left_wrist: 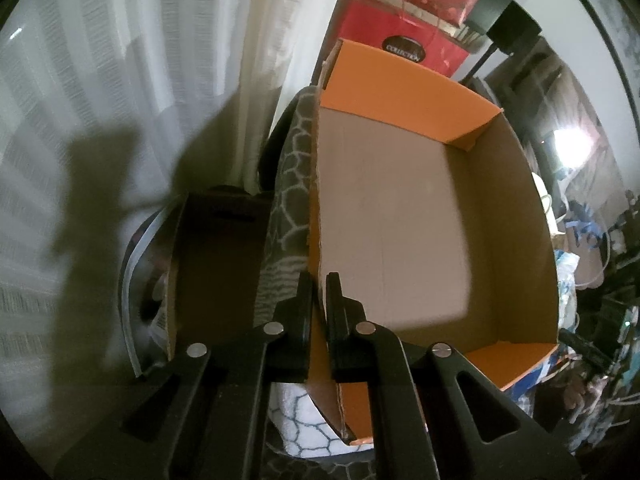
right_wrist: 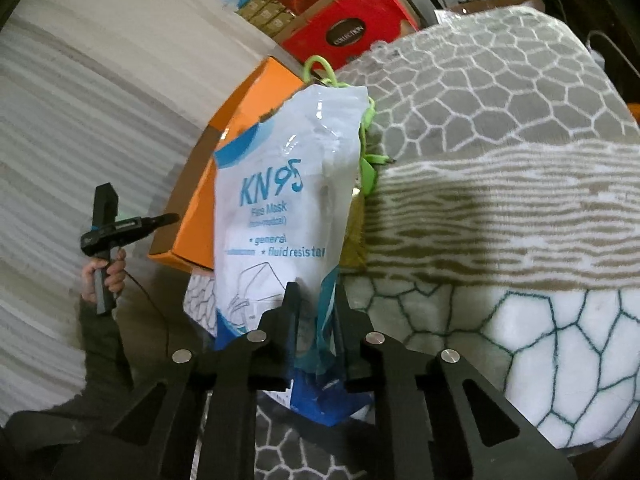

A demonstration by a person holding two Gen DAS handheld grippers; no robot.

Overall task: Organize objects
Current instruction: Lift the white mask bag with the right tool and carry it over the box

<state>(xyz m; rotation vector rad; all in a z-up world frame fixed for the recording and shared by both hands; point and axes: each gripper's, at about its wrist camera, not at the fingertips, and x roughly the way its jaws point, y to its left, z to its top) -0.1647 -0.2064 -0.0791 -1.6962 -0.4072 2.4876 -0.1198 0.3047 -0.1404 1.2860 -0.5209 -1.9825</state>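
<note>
The left tongs (left_wrist: 320, 312) were clamped on the side wall of an orange box (left_wrist: 400, 76), one finger inside and one outside the wall. The box stood open, its bare brown cardboard floor showing and its inner end walls orange. It rested on a blanket (left_wrist: 288, 184) with a grey and white honeycomb pattern. Beyond its far end stood a red box (left_wrist: 436, 44) with a dark oval label reading "COLLECTION". In the right wrist view the right tongs (right_wrist: 314, 308) were clamped on the lower part of a white and blue mask bag (right_wrist: 288, 184), which stood upright in front of the orange box (right_wrist: 192, 216). The bag read "KN95", "Face Mask", a blurred smaller line beneath, then "general" and "fluid resistan", where the last word ran off at the fold. Green cords (right_wrist: 370, 160) showed at the bag's top and right edge. To the left a hand (right_wrist: 106, 272) gripped the handle of the left tongs, their tips at the orange box. The red box (right_wrist: 352, 28) with the same "COLLECTION" label sat behind.
</note>
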